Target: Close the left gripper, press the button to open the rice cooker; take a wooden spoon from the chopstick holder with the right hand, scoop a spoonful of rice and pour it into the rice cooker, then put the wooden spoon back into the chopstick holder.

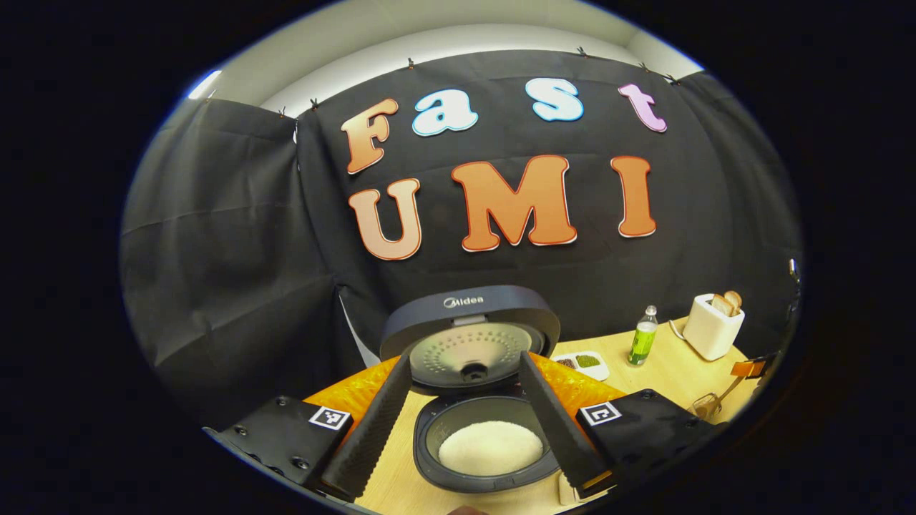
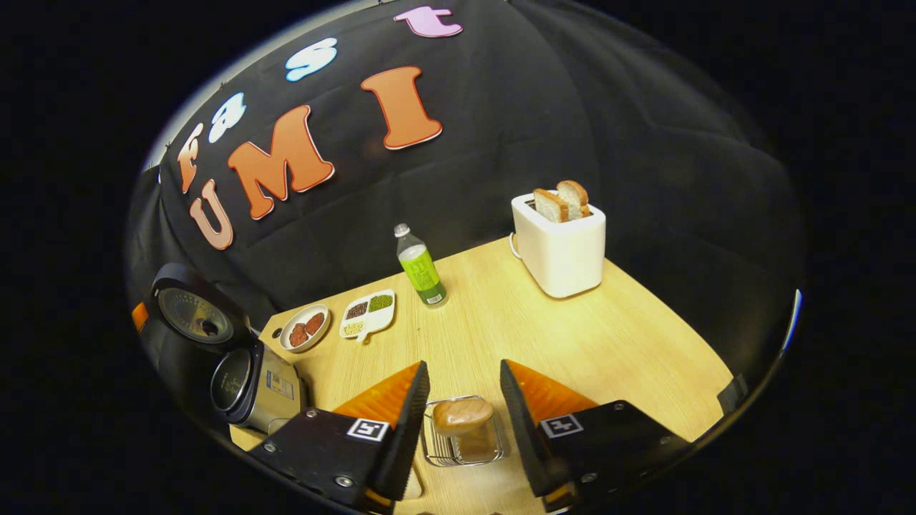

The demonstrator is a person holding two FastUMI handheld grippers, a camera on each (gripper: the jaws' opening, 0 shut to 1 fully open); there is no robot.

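The rice cooker (image 1: 486, 472) stands open right in front of my left gripper (image 1: 465, 357), its lid (image 1: 469, 318) tipped up and back. White rice (image 1: 490, 447) lies in the inner pot. The left gripper's fingers are spread wide over the pot with nothing between them. In the right gripper view, the wire chopstick holder (image 2: 447, 450) sits between the fingers of my right gripper (image 2: 464, 366), with the wooden spoon (image 2: 461, 415) standing in it, bowl end up. Those fingers are apart and do not press the spoon. The open cooker (image 2: 247, 390) is at the far left there.
On the wooden table (image 2: 608, 336) stand a white toaster (image 2: 562, 250) with two bread slices, a green bottle (image 2: 422, 268), a divided dish of beans (image 2: 368, 312) and a small plate (image 2: 304, 327). The holder (image 1: 705, 406) also shows right of the cooker.
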